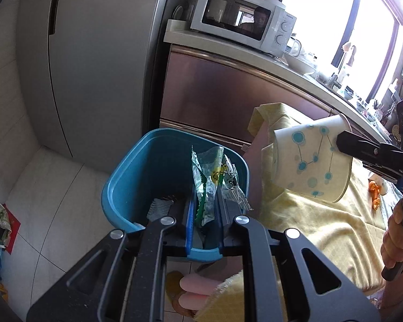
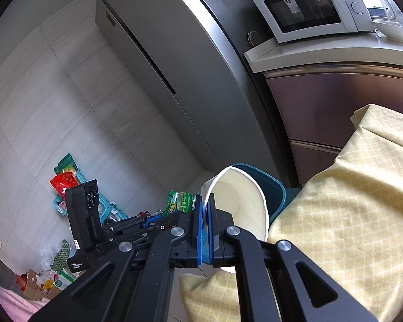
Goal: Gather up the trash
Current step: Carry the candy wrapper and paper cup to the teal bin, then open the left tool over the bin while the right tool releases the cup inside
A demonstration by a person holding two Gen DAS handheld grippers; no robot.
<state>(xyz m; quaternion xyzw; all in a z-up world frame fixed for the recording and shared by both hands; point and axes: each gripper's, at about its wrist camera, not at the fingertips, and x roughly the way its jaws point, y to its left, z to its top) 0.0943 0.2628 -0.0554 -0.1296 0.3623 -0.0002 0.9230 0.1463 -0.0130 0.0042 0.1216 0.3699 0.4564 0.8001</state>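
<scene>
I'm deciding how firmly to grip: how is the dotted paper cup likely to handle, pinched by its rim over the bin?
The paper cup probably weighs little: the right claw holds it tilted by its rim alone. Its thin wall looks easily crushed, so a hard squeeze could fold it. Released over the blue bin, it would likely tumble, not drop straight.

Home kitchen: tall steel fridge [image 1: 94, 67] at left of frame, white microwave [image 1: 244, 21] up top on a counter [image 1: 295, 69] w/ bowls, dishes by a bright window [image 1: 335, 13] upper right; tiled floor [image 1: 53, 187] lower left.
</scene>
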